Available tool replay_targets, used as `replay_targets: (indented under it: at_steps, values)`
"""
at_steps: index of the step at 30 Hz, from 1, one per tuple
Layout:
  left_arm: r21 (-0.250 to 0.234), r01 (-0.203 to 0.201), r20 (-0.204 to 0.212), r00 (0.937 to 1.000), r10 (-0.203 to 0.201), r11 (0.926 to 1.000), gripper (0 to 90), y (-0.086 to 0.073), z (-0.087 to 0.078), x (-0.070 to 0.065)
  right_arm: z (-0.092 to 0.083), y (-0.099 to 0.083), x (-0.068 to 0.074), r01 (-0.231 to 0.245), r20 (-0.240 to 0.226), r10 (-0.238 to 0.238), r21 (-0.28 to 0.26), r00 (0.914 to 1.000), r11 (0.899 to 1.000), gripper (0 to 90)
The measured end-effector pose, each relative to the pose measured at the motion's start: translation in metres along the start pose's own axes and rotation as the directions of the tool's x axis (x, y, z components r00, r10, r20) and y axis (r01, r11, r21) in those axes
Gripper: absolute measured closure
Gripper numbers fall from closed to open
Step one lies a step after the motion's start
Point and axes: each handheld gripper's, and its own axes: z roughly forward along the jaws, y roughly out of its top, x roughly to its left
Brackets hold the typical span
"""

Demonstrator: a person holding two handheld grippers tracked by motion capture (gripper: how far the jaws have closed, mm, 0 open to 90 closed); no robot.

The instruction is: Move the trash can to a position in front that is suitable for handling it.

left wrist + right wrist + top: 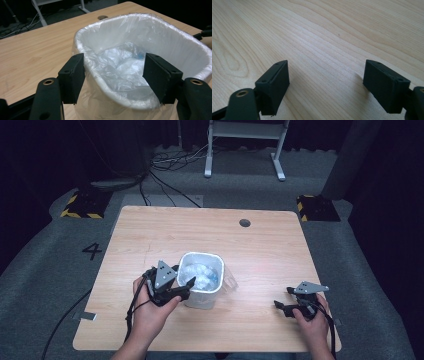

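- The left gripper (113, 77) stands nearest, its jaws wide and straddling the near rim of the white bin (150, 45), one jaw outside the wall, one inside, neither pressing.
- The bin is rounded and lined with a clear, crinkled plastic bag (120, 65) folded over its rim.
- It stands upright near the middle of the wooden counter (150, 235).
- The right gripper (325, 85) rests apart, jaws wide over bare wood.

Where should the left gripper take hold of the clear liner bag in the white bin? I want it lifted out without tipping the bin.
Best guess: grip the bag's edge folded over the bin's rim, on the near curved end. The left gripper already straddles that rim, jaws open, one inside, one outside. Close there, then lift upward.
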Motion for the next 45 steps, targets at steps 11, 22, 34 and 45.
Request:
replay_targets:
  at_steps: [11, 22, 34, 45]
  values:
    - [-0.028, 0.008, 0.058, 0.9983, -0.006, 0.9996, 27.6, 0.002, -0.001, -0.036, 0.000, 0.000, 0.000, 0.000, 0.000, 0.000, 0.000, 1.0000, 1.000, 20.9]
    - [-0.068, -0.018, 0.043, 0.9989, 0.021, 0.9975, 24.7, 0.005, -0.018, -0.028, 0.000, 0.000, 0.000, 0.000, 0.000, 0.000, 0.000, 1.0000, 1.000, 20.9]
    - [0.002, -0.134, -0.033, 0.9904, 0.134, 0.9910, 22.3, -0.029, -0.039, -0.002, 0.000, 0.000, 0.008, -0.022, 0.086, 0.022, 0.002, 0.9961, 1.000, 14.2]
    - [0.082, -0.123, -0.034, 0.9915, 0.126, 0.9890, 22.8, -0.066, -0.031, 0.026, -0.002, 0.000, 0.009, -0.086, 0.091, 0.084, 0.017, 0.9923, 0.996, 16.0]
